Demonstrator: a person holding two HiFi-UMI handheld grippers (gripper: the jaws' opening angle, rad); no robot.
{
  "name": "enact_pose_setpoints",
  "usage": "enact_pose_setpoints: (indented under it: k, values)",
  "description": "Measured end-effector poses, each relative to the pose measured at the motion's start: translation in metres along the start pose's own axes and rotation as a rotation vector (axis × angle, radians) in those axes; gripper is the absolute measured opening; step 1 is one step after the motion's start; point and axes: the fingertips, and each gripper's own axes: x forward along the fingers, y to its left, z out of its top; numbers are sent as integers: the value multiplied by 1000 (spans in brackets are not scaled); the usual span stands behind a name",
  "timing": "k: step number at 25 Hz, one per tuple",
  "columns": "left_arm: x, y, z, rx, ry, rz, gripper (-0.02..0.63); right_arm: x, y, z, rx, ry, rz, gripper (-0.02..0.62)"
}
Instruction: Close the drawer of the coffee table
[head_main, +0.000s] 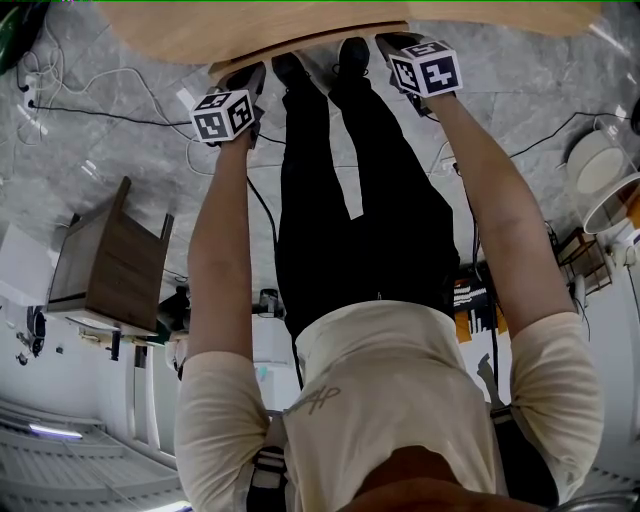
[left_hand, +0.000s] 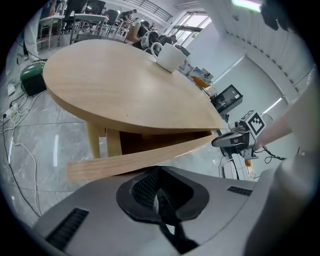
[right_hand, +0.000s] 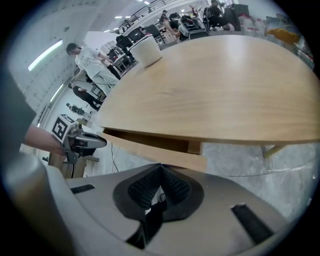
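The oval wooden coffee table (head_main: 250, 25) runs along the top of the head view. Its curved drawer front (head_main: 300, 48) stands slightly out from under the top, and a dark gap shows behind it (left_hand: 150, 142). My left gripper (head_main: 250, 80) is at the drawer front's left end and my right gripper (head_main: 392, 42) at its right end; both are shut with nothing between the pads. In the left gripper view the drawer front (left_hand: 145, 157) lies just past the left gripper (left_hand: 158, 172). The right gripper view shows the drawer front (right_hand: 155, 152) close to the right gripper (right_hand: 160, 170).
A white mug (left_hand: 170, 56) stands on the tabletop's far side. The person's black-trousered legs (head_main: 340, 180) stand between my arms. A dark wooden stool (head_main: 110, 265) sits to the left, cables (head_main: 90, 110) trail over the marble floor, and white round items (head_main: 600, 165) lie at right.
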Motion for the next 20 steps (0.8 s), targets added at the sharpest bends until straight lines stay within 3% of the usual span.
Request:
enact_pose_setpoints:
  k: [20]
  values:
    - [7,8,32,-1,3,14,5,2,-9,33,-58,-38,13,-3]
